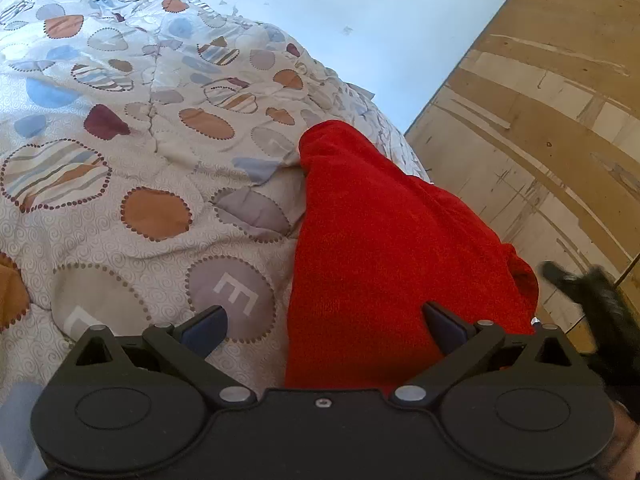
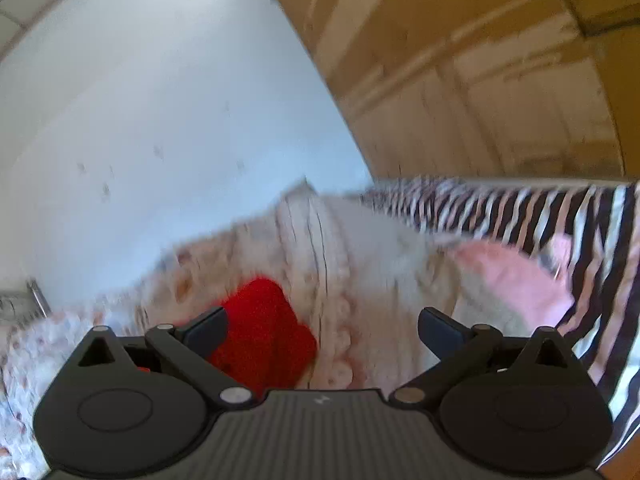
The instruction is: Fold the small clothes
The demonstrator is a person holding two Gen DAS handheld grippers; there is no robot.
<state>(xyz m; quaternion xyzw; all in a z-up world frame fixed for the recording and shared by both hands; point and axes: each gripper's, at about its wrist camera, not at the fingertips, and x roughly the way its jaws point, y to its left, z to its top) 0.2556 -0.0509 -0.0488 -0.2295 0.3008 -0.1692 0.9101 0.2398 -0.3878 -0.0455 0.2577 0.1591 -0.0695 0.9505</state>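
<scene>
**A:** Red knit thing, I'd guess a small sweater (image 1: 384,248), is lying flat on the patterned quilt (image 1: 120,184). It sits right ahead of the left claw (image 1: 326,326), with its near edge running between the two fingers. Why is nobody grabbing it?

**B:** Looks like a between-moves moment to me. The left claw is spread wide and holds nothing. One fingertip is over the quilt, the other over the red fabric. My guess is it's lining up on the near hem, since that edge is the one you'd lift to fold it over.

**A:** And the right claw (image 2: 322,330)?

**B:** Also wide open and empty. Its view is blurry, but the sweater (image 2: 264,332) shows ahead and to its left, partly behind the left finger. It's tilted up toward the wall (image 2: 160,100), so it seems parked off to the side for now.

**A:** What's that striped stuff off to its right?

**B:** Some black, white and pink striped cloth (image 2: 560,224), with something pink (image 2: 516,276) beside it. Could be more laundry, but it's too smeared to tell.

**A:** Is the sweater already folded?

**B:** Hard to say. It reads as one long, tidy strip with no sleeves showing, so maybe partly.
</scene>
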